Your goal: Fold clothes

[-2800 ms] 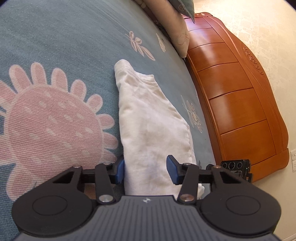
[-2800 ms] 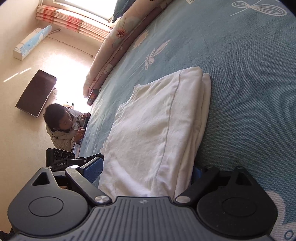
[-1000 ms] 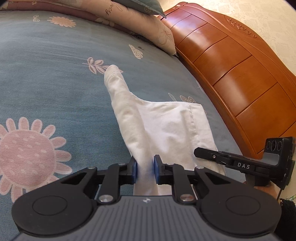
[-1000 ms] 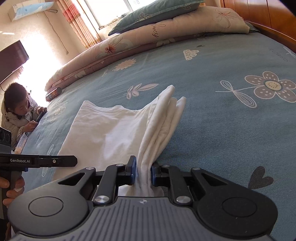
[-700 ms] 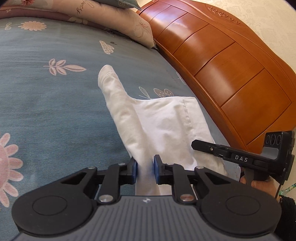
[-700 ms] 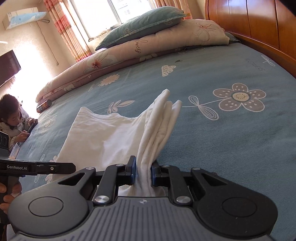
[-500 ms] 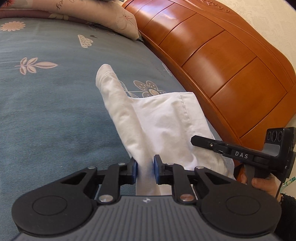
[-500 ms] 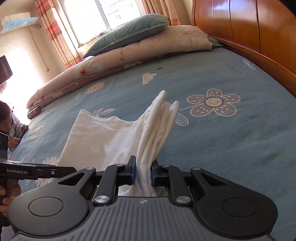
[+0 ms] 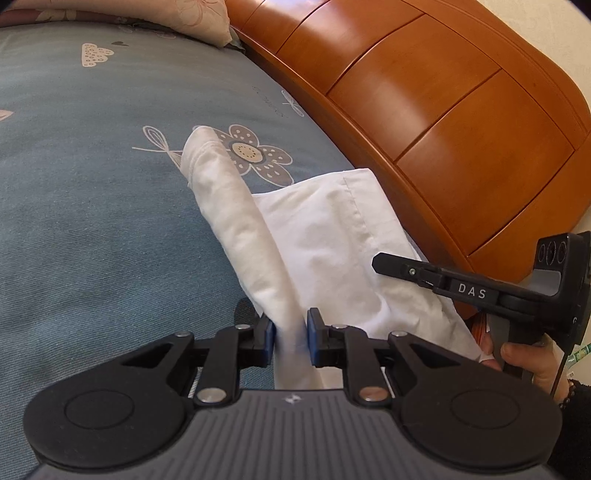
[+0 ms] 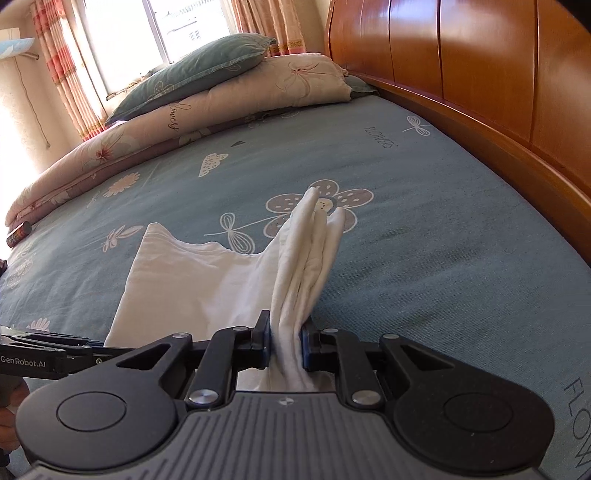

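Observation:
A folded white garment (image 9: 317, 236) hangs stretched between my two grippers above the blue flowered bedsheet (image 9: 92, 206). My left gripper (image 9: 290, 338) is shut on one bunched corner of it. My right gripper (image 10: 284, 341) is shut on the other corner, where several layers fan out past the fingers. In the right wrist view the white garment (image 10: 192, 280) sags leftward toward the left gripper's body (image 10: 40, 360). The right gripper's body (image 9: 480, 288), held in a hand (image 9: 532, 362), shows at the right of the left wrist view.
A wooden headboard (image 9: 424, 92) runs along the right side of the bed. A rolled quilt (image 10: 192, 122) with a blue pillow (image 10: 192, 70) lies at the far end, below a curtained window (image 10: 177, 29). A small dark can (image 10: 16, 234) lies at the left.
Both grippers went from open around the flat garment to shut on its corners, lifted it, and carried it toward the headboard. The person beside the bed has left the right view.

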Tool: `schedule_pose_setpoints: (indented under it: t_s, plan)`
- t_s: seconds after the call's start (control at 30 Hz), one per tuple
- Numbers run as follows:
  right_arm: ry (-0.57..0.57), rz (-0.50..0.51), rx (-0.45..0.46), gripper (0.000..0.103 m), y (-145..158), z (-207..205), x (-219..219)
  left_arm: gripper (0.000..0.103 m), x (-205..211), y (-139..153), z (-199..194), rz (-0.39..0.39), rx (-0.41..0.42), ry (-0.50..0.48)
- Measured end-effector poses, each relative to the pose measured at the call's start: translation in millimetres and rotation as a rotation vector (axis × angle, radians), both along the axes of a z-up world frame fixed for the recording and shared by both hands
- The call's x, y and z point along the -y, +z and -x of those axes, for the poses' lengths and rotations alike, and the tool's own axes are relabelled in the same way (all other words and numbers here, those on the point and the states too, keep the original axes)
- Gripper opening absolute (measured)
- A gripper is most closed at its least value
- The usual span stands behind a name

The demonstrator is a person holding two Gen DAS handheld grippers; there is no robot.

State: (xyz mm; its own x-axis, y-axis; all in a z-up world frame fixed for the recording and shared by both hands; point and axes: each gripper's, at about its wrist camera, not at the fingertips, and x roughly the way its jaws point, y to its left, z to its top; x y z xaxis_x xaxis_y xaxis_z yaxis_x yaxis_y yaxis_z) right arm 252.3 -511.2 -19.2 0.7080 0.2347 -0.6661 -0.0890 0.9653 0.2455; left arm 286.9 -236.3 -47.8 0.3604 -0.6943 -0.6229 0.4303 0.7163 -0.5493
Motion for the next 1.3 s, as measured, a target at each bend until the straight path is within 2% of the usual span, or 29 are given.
schedule_pose_setpoints:
  t_s: [0.17,0.27,0.33,0.43,0.53,0.63,0.7,0.77,0.87,1.0,1.07,1.13,1.17,1.23,1.3]
  plan:
    - [-0.033,0.019,-0.011,0.017,-15.5,-11.5,9.7,0.016,8.6,-9.4,0.2,-0.008,0.014,-0.014]
    - [-0.086,0.040,-0.032,0.025,-25.6,-13.6,18.0,0.018,1.3,-10.3,0.7,-0.035,0.011,-0.014]
    - [-0.126,0.052,-0.039,0.029,-30.0,-11.2,24.7,0.025,-7.6,-10.8,1.3,-0.065,0.011,-0.010]
    - [-0.112,0.020,-0.022,0.032,-24.0,-2.8,28.7,0.027,-24.0,-9.6,4.2,-0.101,0.024,-0.002]
    - [-0.091,-0.016,-0.002,0.033,-16.7,6.0,31.9,0.027,-38.7,0.2,9.5,-0.155,0.098,0.048]
    - [-0.069,-0.053,0.018,0.035,-9.5,14.9,35.2,0.031,-35.0,11.5,-1.1,-0.108,0.119,0.045]
    - [-0.031,-0.085,0.019,0.038,-7.0,20.3,32.6,0.038,-27.8,18.0,-1.1,-0.082,0.138,0.021]
    - [-0.016,-0.083,-0.012,0.039,-15.7,22.6,29.0,0.041,-14.1,20.7,0.2,-0.081,0.164,-0.015]
    - [-0.022,-0.081,-0.052,0.039,-30.6,25.2,30.0,0.042,4.5,12.1,3.6,-0.082,0.154,-0.057]
    - [-0.078,-0.120,-0.058,0.027,-44.2,28.6,46.7,0.045,23.5,-14.5,-2.3,-0.153,0.107,-0.058]
    - [-0.088,-0.106,-0.038,0.028,-35.8,33.8,44.9,0.045,24.0,-18.3,-1.2,-0.159,0.105,-0.051]
    - [-0.085,-0.099,-0.020,0.036,-27.7,40.5,43.1,0.045,21.5,-10.7,4.3,-0.155,0.107,-0.056]
    - [-0.072,-0.102,-0.014,0.037,-24.1,45.1,42.4,0.046,20.5,-6.8,7.6,-0.145,0.112,-0.068]
    - [-0.046,-0.106,-0.001,0.037,-16.8,54.4,40.8,0.050,19.5,1.2,15.9,-0.122,0.126,-0.099]
    - [-0.060,-0.102,-0.033,0.037,-24.9,57.1,44.2,0.056,23.0,3.3,22.6,-0.116,0.141,-0.128]
